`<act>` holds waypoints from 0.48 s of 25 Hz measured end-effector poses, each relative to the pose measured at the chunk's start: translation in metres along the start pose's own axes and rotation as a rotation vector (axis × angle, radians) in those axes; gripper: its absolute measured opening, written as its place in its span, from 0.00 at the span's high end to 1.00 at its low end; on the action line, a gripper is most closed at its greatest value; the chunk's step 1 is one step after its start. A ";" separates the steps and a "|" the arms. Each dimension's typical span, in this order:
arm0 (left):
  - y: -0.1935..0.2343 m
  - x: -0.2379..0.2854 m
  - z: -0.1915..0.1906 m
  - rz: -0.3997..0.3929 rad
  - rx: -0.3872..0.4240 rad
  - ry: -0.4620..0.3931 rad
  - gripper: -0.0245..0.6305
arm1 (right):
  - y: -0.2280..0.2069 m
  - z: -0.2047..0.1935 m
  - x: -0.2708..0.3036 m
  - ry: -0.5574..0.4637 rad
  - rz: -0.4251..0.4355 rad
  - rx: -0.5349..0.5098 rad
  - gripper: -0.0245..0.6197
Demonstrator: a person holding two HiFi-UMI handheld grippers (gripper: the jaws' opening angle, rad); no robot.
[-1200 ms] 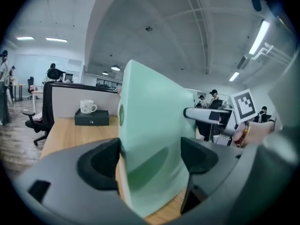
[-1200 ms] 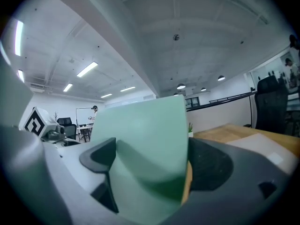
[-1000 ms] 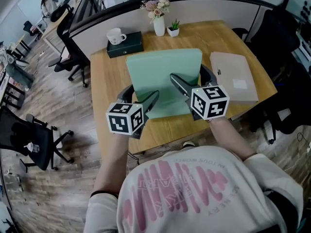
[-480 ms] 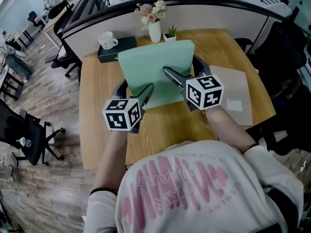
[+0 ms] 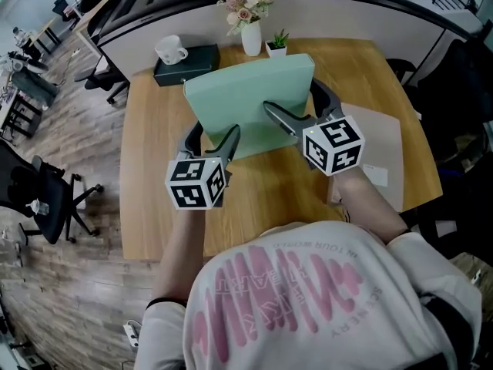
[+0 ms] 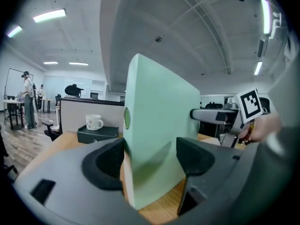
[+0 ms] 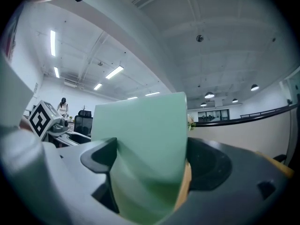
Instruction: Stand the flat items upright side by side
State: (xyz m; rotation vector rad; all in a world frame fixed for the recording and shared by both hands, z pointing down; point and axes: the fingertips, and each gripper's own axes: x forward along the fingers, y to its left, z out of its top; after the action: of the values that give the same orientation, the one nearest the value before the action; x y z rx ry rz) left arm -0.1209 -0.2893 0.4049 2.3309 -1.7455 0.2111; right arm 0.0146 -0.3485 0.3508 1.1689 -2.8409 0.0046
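**Head view.** We find a mint-green binder (image 5: 246, 99) raised on its lower edge at the middle of the desk (image 5: 154, 168), its top tipped slightly toward 12 o'clock. The left gripper (image 5: 212, 139) takes its 7 o'clock corner and the right gripper (image 5: 296, 102) its 4 o'clock edge. A beige folder (image 5: 381, 149) lies flat at 3 o'clock of the binder, not yet raised. A mug (image 5: 169, 50) on a dark box (image 5: 196, 60) and a flower vase (image 5: 252, 41) stand at 11 to 12 o'clock, near the partition.

**Left gripper view.** The jaws have just been closing. They stand wide, with the binder between them and both pads against it. Its base rests on the wood.

**Right gripper view.** The jaws stand wide and the binder fills the gap, clamped by both pads.

**Assessment.** We judge that the first item is being stood up and the second is untouched. The next move calls for squaring the binder until it balances, then releasing it gently. The beige folder must then be fetched and stood beside it. We note that the binder may topple on release.
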 end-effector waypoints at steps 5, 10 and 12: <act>0.001 -0.001 0.000 0.005 0.004 0.007 0.44 | 0.001 -0.003 -0.001 0.018 0.012 0.015 0.24; 0.003 -0.001 -0.001 0.000 0.015 0.006 0.45 | 0.001 -0.018 0.000 0.068 0.032 0.050 0.24; 0.004 0.000 -0.002 -0.001 0.026 0.009 0.45 | 0.001 -0.021 0.000 0.076 0.038 0.057 0.24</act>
State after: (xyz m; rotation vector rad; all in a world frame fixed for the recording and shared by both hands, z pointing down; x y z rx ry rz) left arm -0.1243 -0.2896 0.4067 2.3457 -1.7472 0.2450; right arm 0.0150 -0.3475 0.3717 1.1003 -2.8127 0.1300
